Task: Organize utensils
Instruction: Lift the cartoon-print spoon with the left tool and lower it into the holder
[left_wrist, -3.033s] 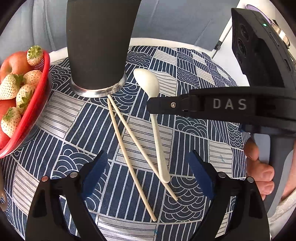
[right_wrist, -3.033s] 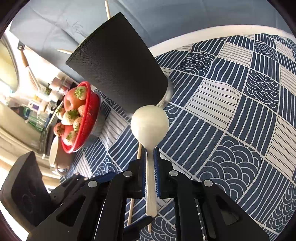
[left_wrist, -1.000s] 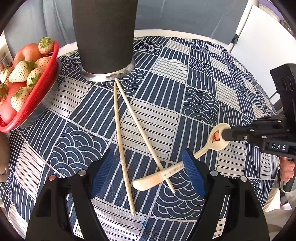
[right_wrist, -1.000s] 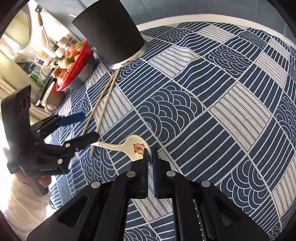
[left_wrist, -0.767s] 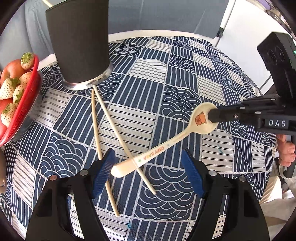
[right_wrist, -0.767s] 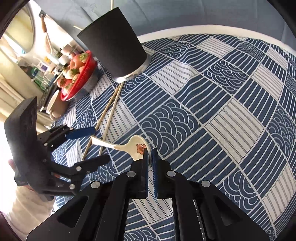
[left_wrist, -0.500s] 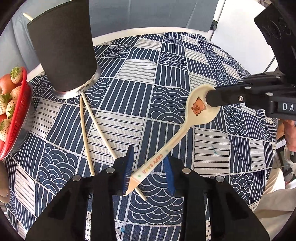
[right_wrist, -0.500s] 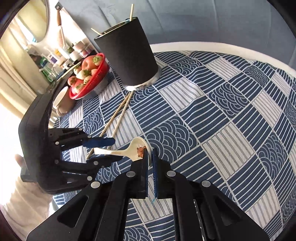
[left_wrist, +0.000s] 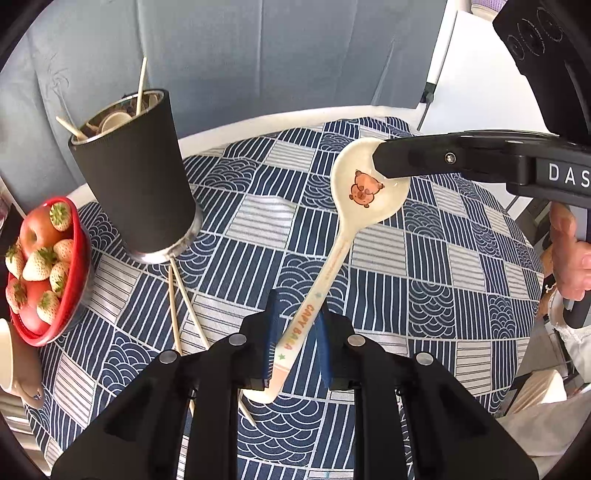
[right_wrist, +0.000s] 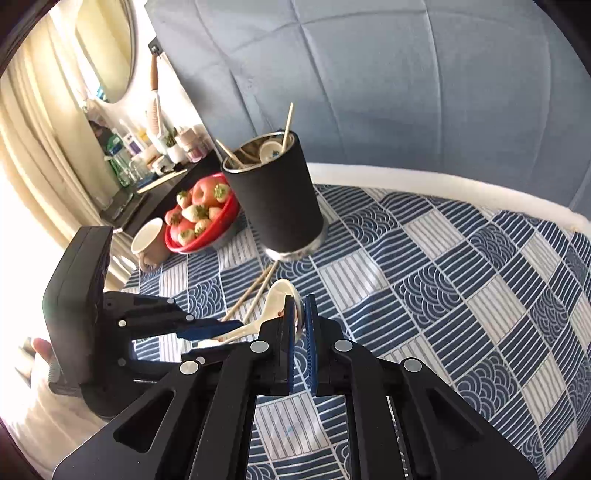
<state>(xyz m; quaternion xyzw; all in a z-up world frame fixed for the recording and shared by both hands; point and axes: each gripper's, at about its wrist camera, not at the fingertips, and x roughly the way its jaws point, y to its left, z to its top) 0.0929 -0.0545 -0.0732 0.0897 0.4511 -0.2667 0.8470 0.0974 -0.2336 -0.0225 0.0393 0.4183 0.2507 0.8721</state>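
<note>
Gleaming glossy, the rounded cream spoon (left_wrist: 364, 192) hangs above striped cloth (left_wrist: 436, 280).

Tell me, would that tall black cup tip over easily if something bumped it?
Possibly. The cup is tall and stands on a narrower metal base, so a knock near its rim might topple it. The chopsticks leaning out of it raise the weight a little. The cloth underneath looks unlikely to let it slide.

Left tongs (left_wrist: 295, 341) closing; right tongs (right_wrist: 300, 321) clamped shut.

Glossy, probably ceramic spoon (left_wrist: 369, 192); matt holder (left_wrist: 136, 184).
</note>
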